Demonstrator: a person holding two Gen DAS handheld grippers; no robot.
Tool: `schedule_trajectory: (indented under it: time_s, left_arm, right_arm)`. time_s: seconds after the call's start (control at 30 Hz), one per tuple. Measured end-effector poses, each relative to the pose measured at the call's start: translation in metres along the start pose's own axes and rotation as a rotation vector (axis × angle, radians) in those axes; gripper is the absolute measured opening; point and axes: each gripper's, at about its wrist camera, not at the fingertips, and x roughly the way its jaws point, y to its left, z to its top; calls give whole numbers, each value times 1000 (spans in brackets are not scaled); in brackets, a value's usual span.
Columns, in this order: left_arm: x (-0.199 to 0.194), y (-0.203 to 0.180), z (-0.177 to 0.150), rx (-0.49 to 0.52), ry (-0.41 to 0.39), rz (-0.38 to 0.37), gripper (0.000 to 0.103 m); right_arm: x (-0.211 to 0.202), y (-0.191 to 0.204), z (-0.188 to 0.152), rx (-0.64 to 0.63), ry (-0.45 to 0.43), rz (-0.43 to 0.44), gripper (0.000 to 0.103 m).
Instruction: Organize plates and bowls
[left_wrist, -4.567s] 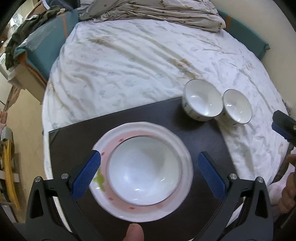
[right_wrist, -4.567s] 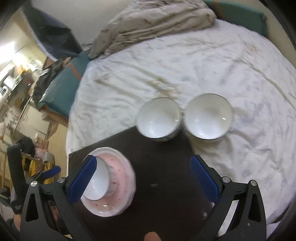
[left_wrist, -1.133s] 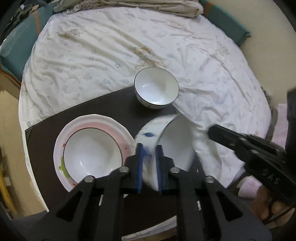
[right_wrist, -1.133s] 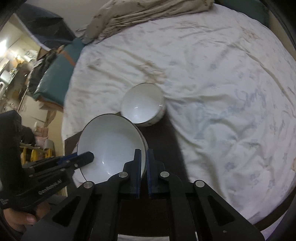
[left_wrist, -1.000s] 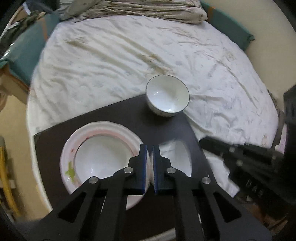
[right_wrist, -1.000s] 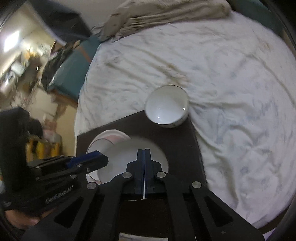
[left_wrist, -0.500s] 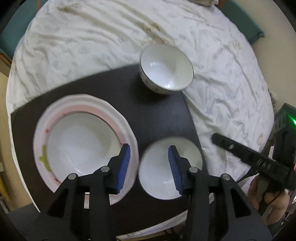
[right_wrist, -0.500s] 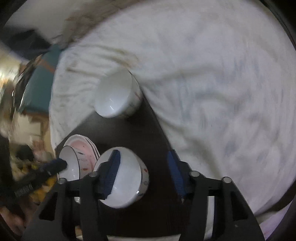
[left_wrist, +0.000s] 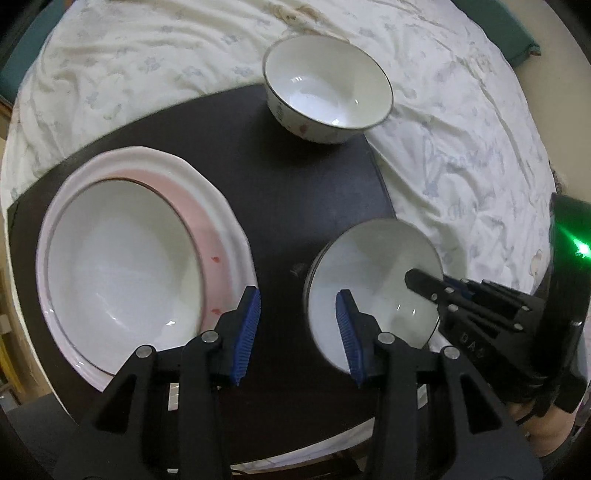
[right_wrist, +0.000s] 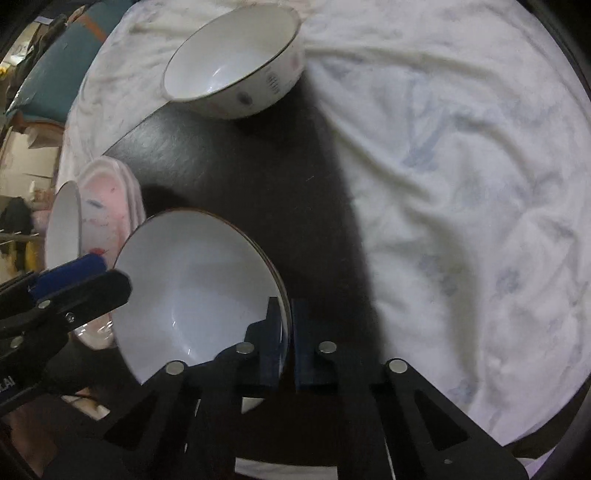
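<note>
Pinching the near bowl's (right_wrist: 195, 291) rim at lower frame, the right gripper (right_wrist: 286, 332) is needing a level lift while the left gripper (left_wrist: 297, 328) is hanging unclenched.

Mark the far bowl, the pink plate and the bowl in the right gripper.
far bowl (left_wrist: 328, 85): left wrist view, inner wall.
pink plate (left_wrist: 221, 218): left wrist view, bare rim.
held bowl (right_wrist: 192, 295): right wrist view, inside bottom.

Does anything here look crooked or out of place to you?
Yes: the far white gold-rimmed bowl sits half off the dark board, on rumpled bedsheet, tilted. The near white bowl is pinched at its rim by the right gripper.
</note>
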Motion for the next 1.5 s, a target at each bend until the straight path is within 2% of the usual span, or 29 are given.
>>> schedule_trajectory:
  time_s: [0.13, 0.17, 0.2, 0.23, 0.27, 0.3, 0.47, 0.53, 0.77, 0.93, 1.03, 1.17, 1.33, 1.5]
  left_arm:
    - [18, -10, 1, 25, 30, 19, 37]
    - [23, -12, 2, 24, 38, 14, 33]
    - [27, -13, 2, 25, 44, 13, 22]
    - [30, -14, 2, 24, 49, 12, 15]
    - [34, -15, 3, 22, 51, 20, 10]
    - [36, -16, 3, 25, 48, 29, 9]
    - [26, -20, 0, 52, 25, 42, 8]
    - [11, -21, -2, 70, -9, 37, 8]
    - [-53, 2, -3, 56, -127, -7, 8]
    - [-97, 37, -8, 43, -210, -33, 8]
    - [-109, 56, -13, 31, -233, -25, 8]
    - [-112, 88, -18, 5, -238, 5, 8]
    - [-99, 125, -19, -85, -191, -18, 8]
    - [-88, 143, -20, -81, -172, -6, 8]
  right_arm:
    - [-4, -15, -3, 26, 4, -6, 8]
    - [-5, -18, -4, 43, 3, 7, 8]
    - [-7, -19, -5, 49, 1, 13, 9]
    - [-8, -20, -6, 52, 2, 12, 9]
    - [-9, -21, -8, 55, 5, 10, 9]
    - [-9, -21, -8, 57, 8, 8, 9]
    - [-20, -22, -12, 50, -15, -10, 10]
    - [-29, -21, -13, 40, -43, -15, 10]
    - [-72, -6, -13, 21, -154, 57, 10]
    - [-108, 32, -11, -57, -261, 107, 11]
    - [-114, 64, -4, -100, -297, 146, 12]
    - [-101, 99, 1, -128, -271, 197, 12]
    - [-75, 134, 10, -160, -230, 202, 12]
    - [-49, 149, 12, -174, -179, 202, 11]
